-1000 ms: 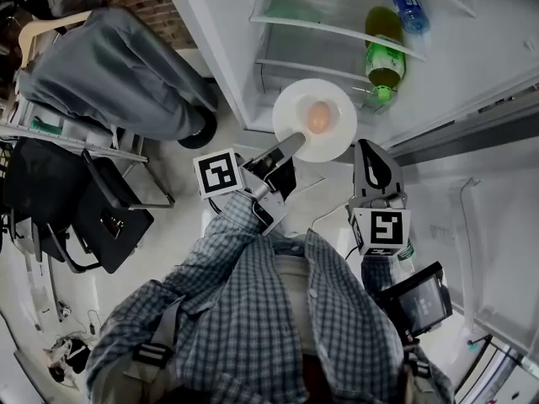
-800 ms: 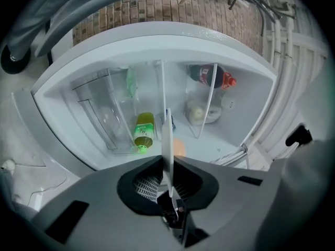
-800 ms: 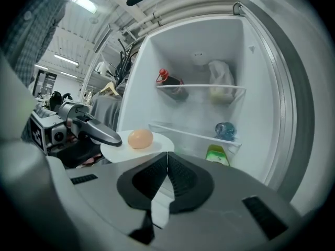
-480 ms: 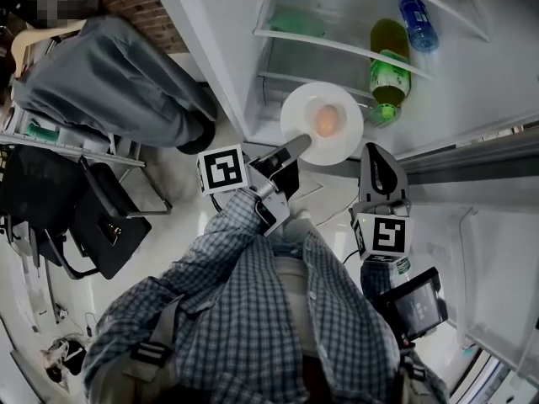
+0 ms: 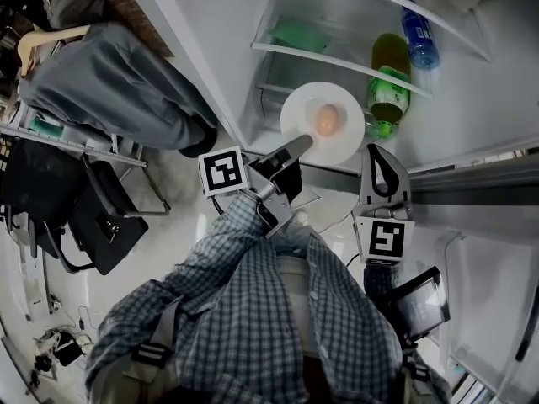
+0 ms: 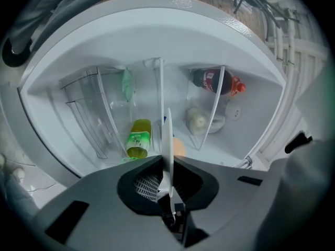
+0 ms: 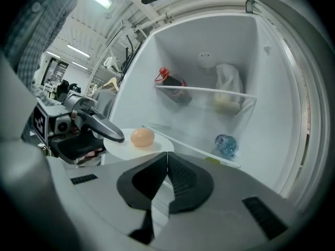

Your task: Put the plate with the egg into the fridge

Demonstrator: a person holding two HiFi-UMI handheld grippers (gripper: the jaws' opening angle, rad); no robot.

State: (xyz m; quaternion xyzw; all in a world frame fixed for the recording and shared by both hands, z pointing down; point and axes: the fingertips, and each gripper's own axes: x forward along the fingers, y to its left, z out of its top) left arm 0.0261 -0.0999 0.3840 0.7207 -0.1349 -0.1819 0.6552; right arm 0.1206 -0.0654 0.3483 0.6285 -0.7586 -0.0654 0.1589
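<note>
**Desk:** Plate and egg first. Where are they?

**Me:** Working down from the biggest thing: the fridge (image 5: 337, 15) stands open ahead of me, with a glass shelf (image 5: 337, 59) running across its far side. The plate (image 5: 300, 108) is at the fridge's mouth. It is level, up in the air, and not resting on anything I can make out. A green bottle (image 5: 387, 91) lies just right of it, and a blue-capped bottle (image 5: 418, 28) lies farther in. The egg (image 5: 328, 121) sits loose near the plate's middle.

**Desk:** And the claws?

**Me:** My left claw (image 5: 303, 144) is clamped on the plate's near rim. In its own view the rim runs edge-on between the two jaws. My right claw (image 5: 377, 151) has its jaws together on nothing. It hangs near the plate and to its right, without touching it.

**Desk:** Which step is that?

**Me:** The carry-in, I'd say. The plate is at the opening but not yet set down. Next I need to push it farther in and lower it flat onto a shelf, left of the green bottle. I must keep it level so the egg doesn't roll, and part the left jaws only once the plate is resting.
</note>
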